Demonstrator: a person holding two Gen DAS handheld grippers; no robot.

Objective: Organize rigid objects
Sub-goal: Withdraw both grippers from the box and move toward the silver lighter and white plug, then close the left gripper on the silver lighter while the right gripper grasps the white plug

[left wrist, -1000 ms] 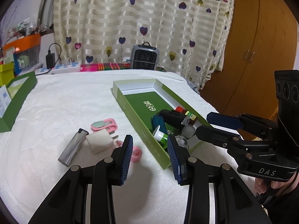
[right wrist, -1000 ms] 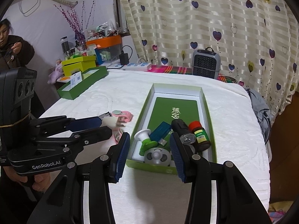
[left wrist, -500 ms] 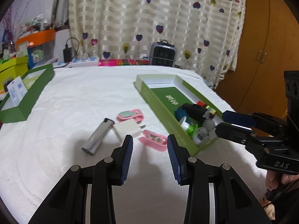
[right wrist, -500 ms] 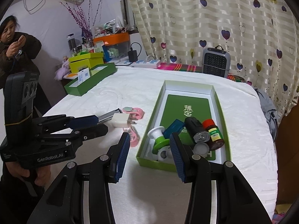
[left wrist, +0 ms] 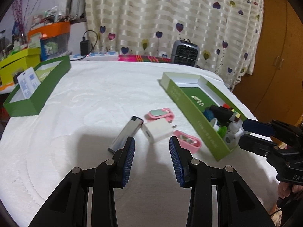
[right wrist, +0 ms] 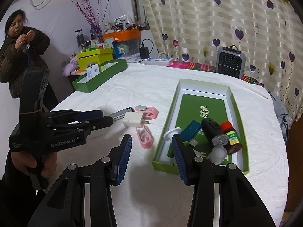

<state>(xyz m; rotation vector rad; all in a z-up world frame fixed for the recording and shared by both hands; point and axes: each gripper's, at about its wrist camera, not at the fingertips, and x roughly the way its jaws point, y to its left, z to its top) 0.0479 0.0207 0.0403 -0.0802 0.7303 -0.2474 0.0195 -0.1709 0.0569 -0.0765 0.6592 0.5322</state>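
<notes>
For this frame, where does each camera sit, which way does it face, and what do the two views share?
Left wrist: on the left claw, looking forward and down at the white charger, silver lighter and green box; own fingers show, open and empty.
Right wrist: on the right claw, facing the same green box end-on; own fingers open and empty, plus the hand holding the left claw.
Shared: charger, lighter, pink items, box, each other's claw.
</notes>
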